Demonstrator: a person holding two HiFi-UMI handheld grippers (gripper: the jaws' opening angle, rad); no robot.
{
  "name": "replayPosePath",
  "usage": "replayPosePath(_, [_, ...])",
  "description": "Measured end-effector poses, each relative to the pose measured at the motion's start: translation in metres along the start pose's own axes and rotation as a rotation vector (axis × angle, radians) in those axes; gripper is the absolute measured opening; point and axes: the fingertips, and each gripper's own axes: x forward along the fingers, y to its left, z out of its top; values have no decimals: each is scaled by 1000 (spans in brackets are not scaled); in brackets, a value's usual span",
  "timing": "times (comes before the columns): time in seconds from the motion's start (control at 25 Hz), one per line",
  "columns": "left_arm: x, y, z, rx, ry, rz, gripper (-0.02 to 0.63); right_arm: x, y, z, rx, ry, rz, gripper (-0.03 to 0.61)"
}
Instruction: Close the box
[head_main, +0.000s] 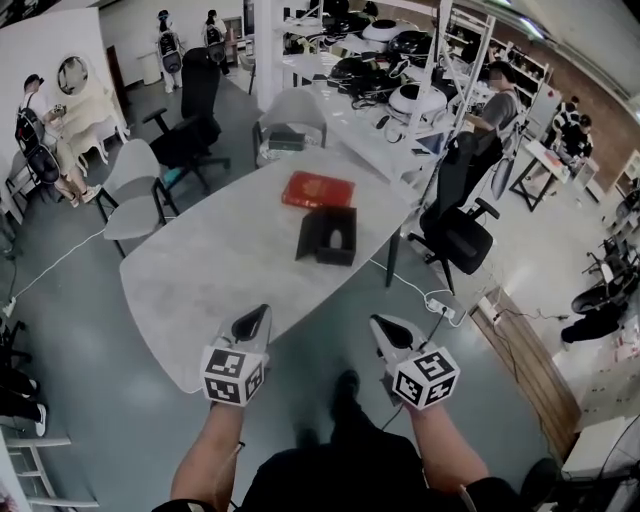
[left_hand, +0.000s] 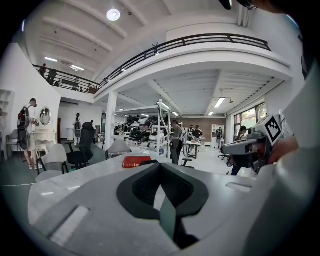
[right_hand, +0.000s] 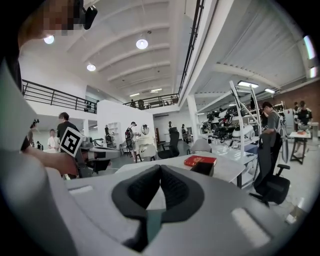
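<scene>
Black and open, the box (head_main: 328, 235) sits mid-counter (head_main: 190, 275), with what looks like its red lid (head_main: 318, 189) just beyond it. It lies well ahead, between the left hand-held gripper (head_main: 262, 312) and the right hand-held gripper (head_main: 378, 322). Both have their jaws pressed together on nothing, and neither is clearly nearer.

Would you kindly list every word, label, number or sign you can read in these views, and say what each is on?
No text can be read in any view.
Red cover on the table: a gold mark in its middle, too small and blurred to read.
Marker cubes on the left tool and right tool: black-and-white square patterns, no words.
Black box: no print visible.
</scene>
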Motion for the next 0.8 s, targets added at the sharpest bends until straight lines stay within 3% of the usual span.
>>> replayPosePath(0.4, [105,24,5,16,48,39,11,75,-87,2,54,-3,59,2])
replayPosePath(0.8, [232,33,34,40,106,120,11,157,-196,33,93,31,193,2])
